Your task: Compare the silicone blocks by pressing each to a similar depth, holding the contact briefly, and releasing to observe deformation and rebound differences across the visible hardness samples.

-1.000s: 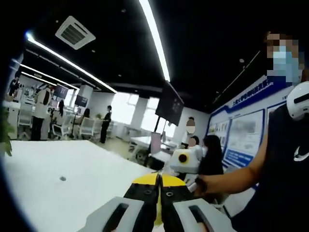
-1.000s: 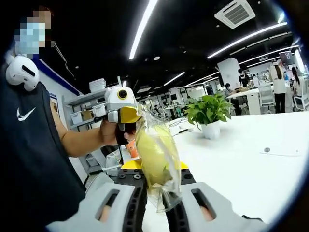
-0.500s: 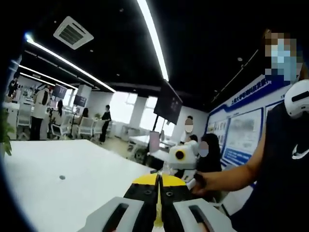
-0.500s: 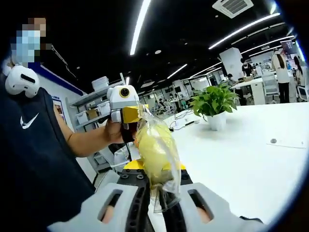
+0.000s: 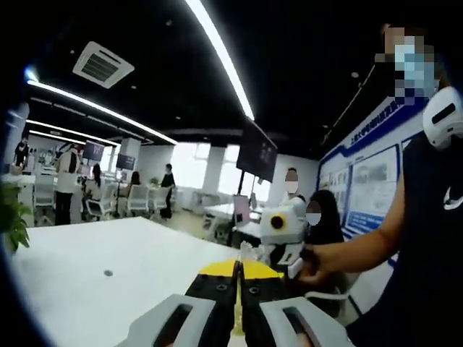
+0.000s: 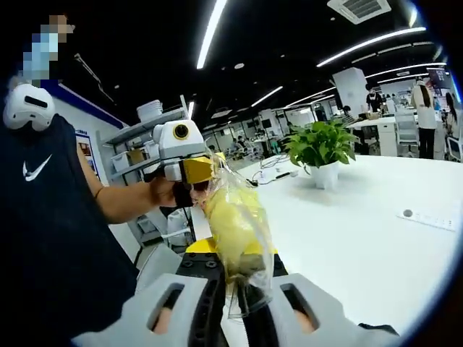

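A yellow silicone block in a clear plastic bag (image 6: 233, 224) is held up in the air above the white table (image 6: 362, 246). My right gripper (image 6: 231, 254) is shut on the bag's lower part, and the bag's crumpled end hangs down between the jaws. The left gripper (image 6: 189, 168) comes in from the left in the right gripper view, its yellow jaw tips closed on the bag's upper corner. In the left gripper view my left gripper (image 5: 238, 269) is shut, with a thin yellowish sliver of bag between the jaws. The right gripper (image 5: 283, 230) shows beyond it, held by a hand.
A potted plant (image 6: 318, 148) stands on the table's far side, near a flat label with a dot (image 6: 427, 217). A small round mark (image 5: 108, 273) sits on the tabletop (image 5: 87, 289). The person's arm (image 6: 116, 206) and dark shirt are close by. Shelves (image 6: 145, 137) stand behind.
Both views have shifted slightly with the hands. The bag stays gripped at both ends, and the left gripper sits a little higher and closer in the right gripper view.
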Available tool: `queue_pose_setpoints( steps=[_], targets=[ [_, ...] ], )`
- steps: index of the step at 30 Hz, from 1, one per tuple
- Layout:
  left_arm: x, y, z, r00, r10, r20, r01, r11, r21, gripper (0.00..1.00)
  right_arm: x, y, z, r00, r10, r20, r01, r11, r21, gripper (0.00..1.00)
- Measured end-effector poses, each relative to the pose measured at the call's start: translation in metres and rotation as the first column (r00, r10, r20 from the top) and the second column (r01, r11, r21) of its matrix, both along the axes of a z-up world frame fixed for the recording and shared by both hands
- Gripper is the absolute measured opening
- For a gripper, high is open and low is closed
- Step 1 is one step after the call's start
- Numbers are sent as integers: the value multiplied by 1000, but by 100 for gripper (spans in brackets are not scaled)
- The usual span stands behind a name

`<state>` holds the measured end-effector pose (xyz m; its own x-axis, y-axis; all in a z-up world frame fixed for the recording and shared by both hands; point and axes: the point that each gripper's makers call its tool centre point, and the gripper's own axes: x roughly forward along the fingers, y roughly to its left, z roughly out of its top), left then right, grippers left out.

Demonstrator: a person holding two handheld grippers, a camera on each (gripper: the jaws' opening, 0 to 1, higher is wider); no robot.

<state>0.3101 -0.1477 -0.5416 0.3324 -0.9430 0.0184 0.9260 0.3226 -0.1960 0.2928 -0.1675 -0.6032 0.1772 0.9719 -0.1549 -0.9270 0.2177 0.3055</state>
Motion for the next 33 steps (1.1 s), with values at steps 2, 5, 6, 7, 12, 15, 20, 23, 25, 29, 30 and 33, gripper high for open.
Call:
queue_pose_setpoints(
  steps=[2,5,6,7,12,15,20,23,25,29,30,33],
  targets=[
    [-1,0,-1,999,-9,-37,9,1000,-11,0,-1,0,-1,1000,-1,1,1,1000,-4,1],
    [-1,-2,-5,999,-10,-34,10,1000,0,0,-2,-1,-3,1000,-3,-2,3,1000,-15,1],
    [-1,-4,-6,1000,-9,-22,9,1000,10,0,-1,-3,-5,1000,-4,-4,4,1000,-19,1],
    [-2,-5,-6,1000,-9,-7,9,1000,13,0,-1,-3,-5,1000,-5,-7,5,1000,-19,1],
    [-3,-10,-4,1000,-8,-8,8,1000,4,0,-4,-4,-4,1000,-15,-21,14,1000,-11,1],
    [-5,-12,-6,999,-11,-46,11,1000,-2,0,-5,-6,-6,999,-23,-28,22,1000,-14,2],
    [-7,-10,-9,998,-10,-62,10,1000,9,0,-9,-4,-8,999,-16,-41,15,1000,-17,2],
    [-10,-7,-9,997,-13,-71,13,1000,-1,0,-10,-2,-8,999,-7,-36,6,1000,-16,2],
    [-9,-6,-9,997,-18,-78,18,1000,-9,0,-10,-1,-8,999,-1,-33,1,1000,-20,2],
    [-9,-7,-8,999,-2,-38,2,1000,-13,0,-9,-2,-7,1000,1,-31,-2,1000,-26,3],
    [-8,-8,-6,999,1,-41,-2,1000,-25,0,-8,-4,-6,1000,0,-28,0,1000,-24,3],
    [-8,-10,-4,999,6,-39,-7,999,-37,0,-7,-7,-3,1000,1,-14,-2,1000,-25,4]
  ],
)
